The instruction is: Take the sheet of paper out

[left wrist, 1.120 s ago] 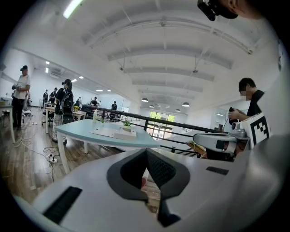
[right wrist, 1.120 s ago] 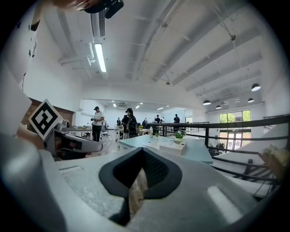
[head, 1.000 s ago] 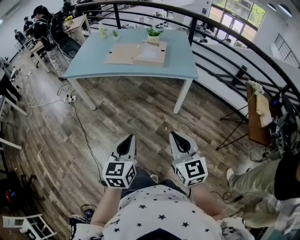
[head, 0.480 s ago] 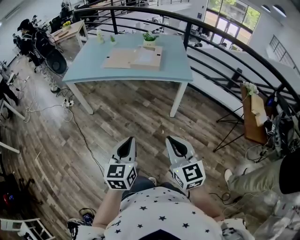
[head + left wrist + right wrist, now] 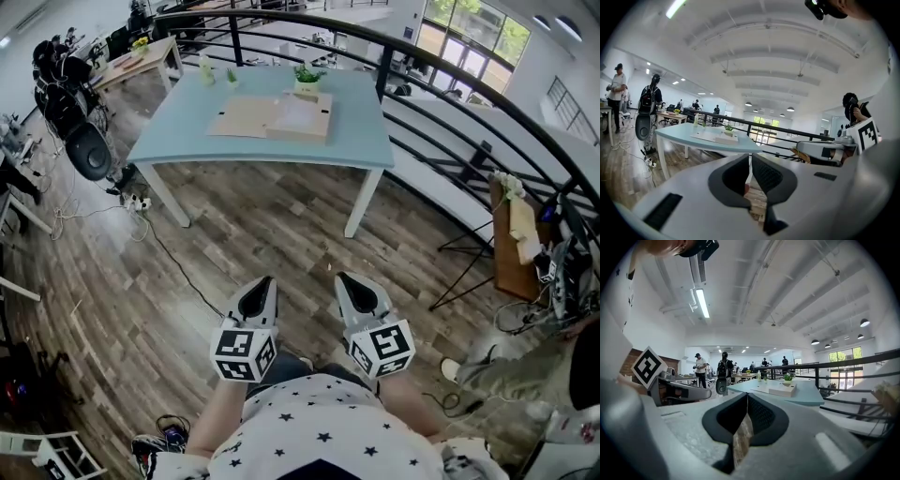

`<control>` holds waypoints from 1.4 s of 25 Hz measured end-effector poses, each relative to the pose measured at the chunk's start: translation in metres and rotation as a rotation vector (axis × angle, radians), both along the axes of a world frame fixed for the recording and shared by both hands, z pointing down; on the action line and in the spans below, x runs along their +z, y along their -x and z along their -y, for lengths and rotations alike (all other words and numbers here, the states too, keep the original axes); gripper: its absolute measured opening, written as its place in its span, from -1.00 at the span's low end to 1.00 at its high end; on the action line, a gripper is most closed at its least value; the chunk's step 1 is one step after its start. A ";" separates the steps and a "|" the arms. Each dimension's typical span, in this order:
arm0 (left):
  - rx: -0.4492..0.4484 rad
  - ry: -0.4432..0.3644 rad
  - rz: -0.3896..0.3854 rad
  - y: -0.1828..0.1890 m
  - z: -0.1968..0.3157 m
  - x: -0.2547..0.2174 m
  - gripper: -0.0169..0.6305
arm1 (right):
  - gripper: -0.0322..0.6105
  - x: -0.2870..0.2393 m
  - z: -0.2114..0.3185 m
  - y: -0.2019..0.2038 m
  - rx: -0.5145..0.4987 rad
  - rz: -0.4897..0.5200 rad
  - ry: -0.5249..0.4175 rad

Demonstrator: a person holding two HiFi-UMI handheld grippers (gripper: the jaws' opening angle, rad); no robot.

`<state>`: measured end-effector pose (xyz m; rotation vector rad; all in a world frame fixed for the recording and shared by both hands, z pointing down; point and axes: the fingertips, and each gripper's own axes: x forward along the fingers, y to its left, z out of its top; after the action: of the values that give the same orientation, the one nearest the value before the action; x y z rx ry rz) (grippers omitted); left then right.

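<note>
Far ahead stands a light blue table with a flat brown cardboard piece and a shallow box holding a white sheet of paper. I hold both grippers close to my body, well short of the table. My left gripper points toward it; its jaws are opening, with only a thin slit between the tips and nothing in it. My right gripper is shut and empty. The box shows small in the left gripper view, and the box in the right gripper view too.
A potted plant and small bottles stand at the table's far edge. A curved black railing runs behind and to the right. A cable crosses the wooden floor. A wooden stand and a person's leg are at right.
The view has shifted slightly; the table sits a little differently in the picture. Both grippers keep nearly the same place in front of my body. People at the far left have moved out of view.
</note>
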<state>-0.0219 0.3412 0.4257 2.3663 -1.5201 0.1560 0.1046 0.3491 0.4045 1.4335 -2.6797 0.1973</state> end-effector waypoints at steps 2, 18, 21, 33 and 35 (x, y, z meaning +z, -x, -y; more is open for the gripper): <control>0.000 0.001 0.001 0.000 0.005 0.000 -0.85 | -0.80 0.002 0.006 0.002 -0.010 0.003 0.010; 0.001 0.012 0.025 0.009 0.052 0.006 -0.45 | -0.30 0.018 0.049 0.018 -0.049 -0.024 0.039; 0.000 0.009 0.037 0.013 0.068 0.008 -0.38 | -0.26 0.021 0.065 0.025 -0.063 -0.030 0.038; 0.025 0.023 0.032 0.028 0.172 0.017 -0.37 | -0.23 0.024 0.169 0.042 -0.059 -0.028 0.029; 0.028 0.025 0.026 0.029 0.193 0.015 -0.37 | -0.23 0.020 0.191 0.046 -0.056 -0.025 0.025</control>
<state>-0.0512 0.1480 0.4404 2.3764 -1.4884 0.2118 0.0589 0.1585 0.4247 1.3426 -2.6834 0.2063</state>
